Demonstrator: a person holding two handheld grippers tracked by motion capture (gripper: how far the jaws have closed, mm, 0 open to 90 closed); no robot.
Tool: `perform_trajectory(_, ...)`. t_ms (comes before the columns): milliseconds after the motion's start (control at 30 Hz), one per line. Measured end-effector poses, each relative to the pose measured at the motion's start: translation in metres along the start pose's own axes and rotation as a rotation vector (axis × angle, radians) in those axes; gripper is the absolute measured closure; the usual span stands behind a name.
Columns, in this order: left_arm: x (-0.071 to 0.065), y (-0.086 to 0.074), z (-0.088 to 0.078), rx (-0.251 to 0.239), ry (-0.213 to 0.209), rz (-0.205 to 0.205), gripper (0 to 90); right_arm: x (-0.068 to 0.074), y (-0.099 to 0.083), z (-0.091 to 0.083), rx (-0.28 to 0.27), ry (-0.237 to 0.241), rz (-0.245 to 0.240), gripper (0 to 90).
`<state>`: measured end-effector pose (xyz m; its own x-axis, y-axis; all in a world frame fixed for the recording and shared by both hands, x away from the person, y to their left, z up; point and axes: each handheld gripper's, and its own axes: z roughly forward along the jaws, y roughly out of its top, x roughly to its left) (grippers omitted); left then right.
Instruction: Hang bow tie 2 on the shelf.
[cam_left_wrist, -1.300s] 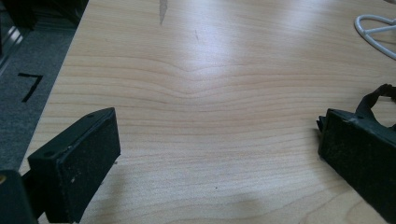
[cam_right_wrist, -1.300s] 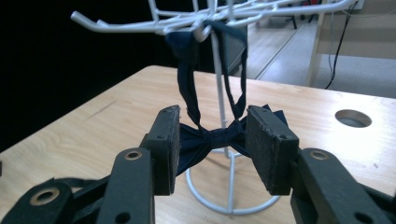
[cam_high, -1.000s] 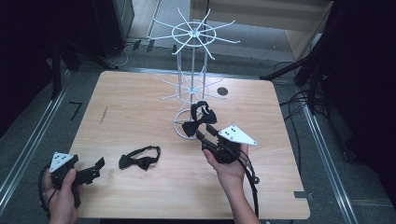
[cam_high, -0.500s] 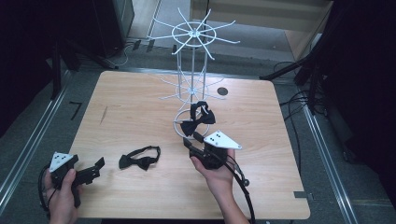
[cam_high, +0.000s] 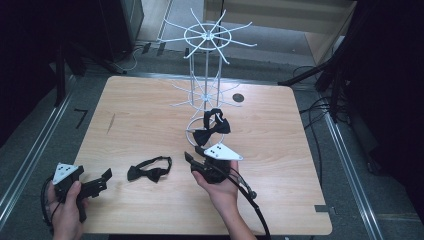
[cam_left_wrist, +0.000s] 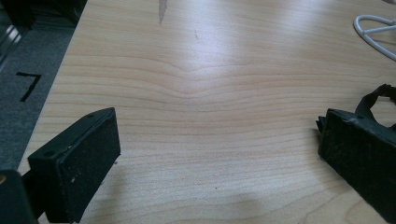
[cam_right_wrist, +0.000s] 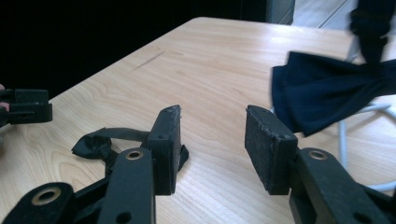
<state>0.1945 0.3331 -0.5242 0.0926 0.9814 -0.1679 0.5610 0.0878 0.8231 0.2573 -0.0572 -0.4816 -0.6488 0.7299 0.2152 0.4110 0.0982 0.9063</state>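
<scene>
The high view shows your right gripper (cam_high: 192, 160) low over the counter (cam_high: 280, 165), just in front of the white wire display rack (cam_high: 206, 75), with its jaws spread and empty, while one black bow tie (cam_high: 212, 131) already hangs at the rack's base ring and a second bow tie (cam_high: 149, 170) lies flat on the counter between your two hands. That loose tie looks like the next thing to fetch, so swing the right gripper toward your left and come down on the tie's knot (the thick middle, not the thin strap loop), since a pinch on the strap would likely let the bow dangle and twist when you carry it to a rack arm. In the right gripper view the flat tie (cam_right_wrist: 100, 142) sits just beyond and to the left of the left-hand jaw, so you need a small turn before closing; keep the pads level with the wood so they slide under the fabric edge rather than push it away. Your left gripper (cam_high: 102, 181) rests near the counter's front left corner with its jaws wide apart and nothing between them; it can steady the strap if the tie skates. Compared with a second ago, your right gripper has pulled back from the hung tie and shifted toward the loose one, while the left gripper and both ties lie where they were.
</scene>
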Motion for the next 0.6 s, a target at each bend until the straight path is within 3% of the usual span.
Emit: perform_trajectory(600,0.0,0.0,0.0,-0.001,0.0,0.001,0.0,0.012,-0.012,0.04,0.082,0.01,0.011,59.3)
